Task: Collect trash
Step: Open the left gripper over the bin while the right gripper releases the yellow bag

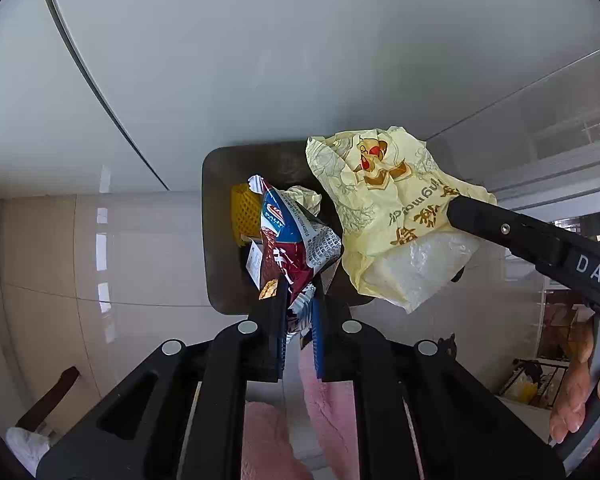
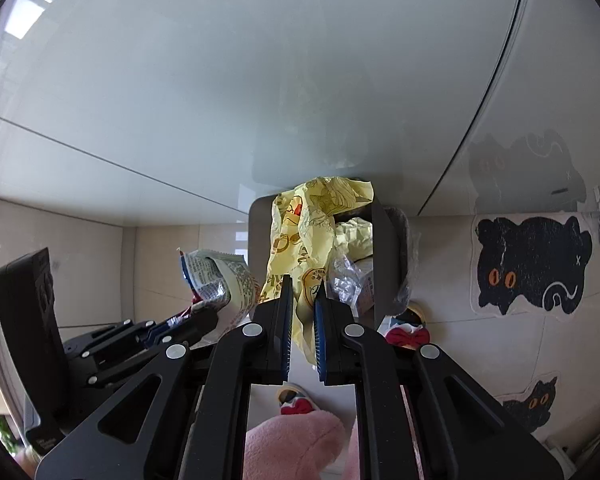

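1. Between the fingers of the left gripper (image 1: pixel 300 300) sits a red and blue snack wrapper (image 1: pixel 296 240), pinched at its lower end; the jaws stand narrow and closed on it.
2. Wrapper orientation: its long axis runs up and away from the fingertips, with the crumpled torn end pointing toward the bin (image 1: pixel 220 168) beyond it.
3. The right gripper (image 2: pixel 302 292) pinches a crumpled yellow paper bag (image 2: pixel 300 232) with red and brown print; its jaws are likewise narrow and closed on the paper.
4. Bag orientation: in the right wrist view its long axis rises from the fingertips to the bin opening, and its upper end lies over the rim. In the left wrist view the bag hangs at the right edge of the bin, with a clear plastic piece (image 1: pixel 420 260) showing at its lower side.
5. Bin contents: a yellow mesh item (image 1: pixel 244 212) and crumpled pale paper (image 1: pixel 306 196) lie inside, beyond the wrapper. The right wrist view also shows crinkled clear plastic (image 2: pixel 344 276) in the bin.
6. Surroundings: the dark bin stands on a pale tiled floor (image 1: pixel 60 248), against a white cabinet front (image 1: pixel 260 60).
7. A black cat-shaped mat (image 2: pixel 532 264) lies on the floor right of the bin.
8. Pink plush slippers (image 2: pixel 296 448) show below the grippers.
9. A bare hand (image 1: pixel 576 384) grips the right gripper's handle at the right edge of the left wrist view.
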{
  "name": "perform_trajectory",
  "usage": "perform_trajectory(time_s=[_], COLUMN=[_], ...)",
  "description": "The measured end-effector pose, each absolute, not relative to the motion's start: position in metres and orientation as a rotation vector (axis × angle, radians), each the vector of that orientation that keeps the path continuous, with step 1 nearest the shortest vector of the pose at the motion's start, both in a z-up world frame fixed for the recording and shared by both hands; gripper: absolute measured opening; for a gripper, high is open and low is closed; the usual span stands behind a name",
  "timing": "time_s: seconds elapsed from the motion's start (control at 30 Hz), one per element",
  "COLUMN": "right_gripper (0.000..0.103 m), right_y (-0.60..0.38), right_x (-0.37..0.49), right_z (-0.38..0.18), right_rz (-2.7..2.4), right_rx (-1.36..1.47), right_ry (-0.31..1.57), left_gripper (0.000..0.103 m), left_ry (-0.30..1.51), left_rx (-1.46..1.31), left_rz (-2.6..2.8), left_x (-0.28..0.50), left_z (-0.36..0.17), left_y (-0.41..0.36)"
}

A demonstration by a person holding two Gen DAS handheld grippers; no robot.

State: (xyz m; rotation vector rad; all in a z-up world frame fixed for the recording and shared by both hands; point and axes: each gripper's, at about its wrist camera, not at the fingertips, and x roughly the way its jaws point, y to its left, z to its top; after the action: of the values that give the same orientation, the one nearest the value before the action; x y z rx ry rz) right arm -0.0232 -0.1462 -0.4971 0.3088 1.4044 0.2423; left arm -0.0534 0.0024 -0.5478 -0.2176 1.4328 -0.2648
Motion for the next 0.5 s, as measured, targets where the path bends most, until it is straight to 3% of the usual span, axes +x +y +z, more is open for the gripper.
perform_trajectory(time_s=[0.13,0.2,0.23,0.37,0.43,0.47,0.5], right_gripper=[0.011,0.014,0.014,0.016,0.033,0.059,0.066], right_y=[-0.144,-0.142,-0.144,-0.152,-0.155,-0.155,-0.155], right_x=[-0.013,-0.008,-0.006,0.001,0.003,0.005,0.005], right_z=[-0.518,-0.522,-0.524,-0.523,-0.521,-0.519,-0.515], right_rz=[0.238,0.239,0.237,0.223,0.225,0.23,0.232], right_rx=[0.34,0.349,0.356,0.411,0.448,0.46,0.456], right_ry=[1.428,1.436,1.439,1.44,1.44,1.433,1.426], left_gripper=[0.011,0.027,0.042,0.05,0.056,0.061,0.063], left_ry=[1.47,1.476,1.474,1.468,1.465,1.464,1.462], left_rx=[-0.236,-0.246,-0.252,-0.252,-0.248,-0.245,-0.244], left_rz=[-0.263,-0.258,-0.252,-0.233,-0.232,-0.232,-0.233], left_x=[-0.049,-0.047,-0.048,-0.045,-0.043,-0.043,-0.044], left_z=[-0.572,-0.577,-0.578,-0.571,-0.565,-0.563,-0.56], left_y=[0.0,0.001,0.005,0.006,0.006,0.005,0.005])
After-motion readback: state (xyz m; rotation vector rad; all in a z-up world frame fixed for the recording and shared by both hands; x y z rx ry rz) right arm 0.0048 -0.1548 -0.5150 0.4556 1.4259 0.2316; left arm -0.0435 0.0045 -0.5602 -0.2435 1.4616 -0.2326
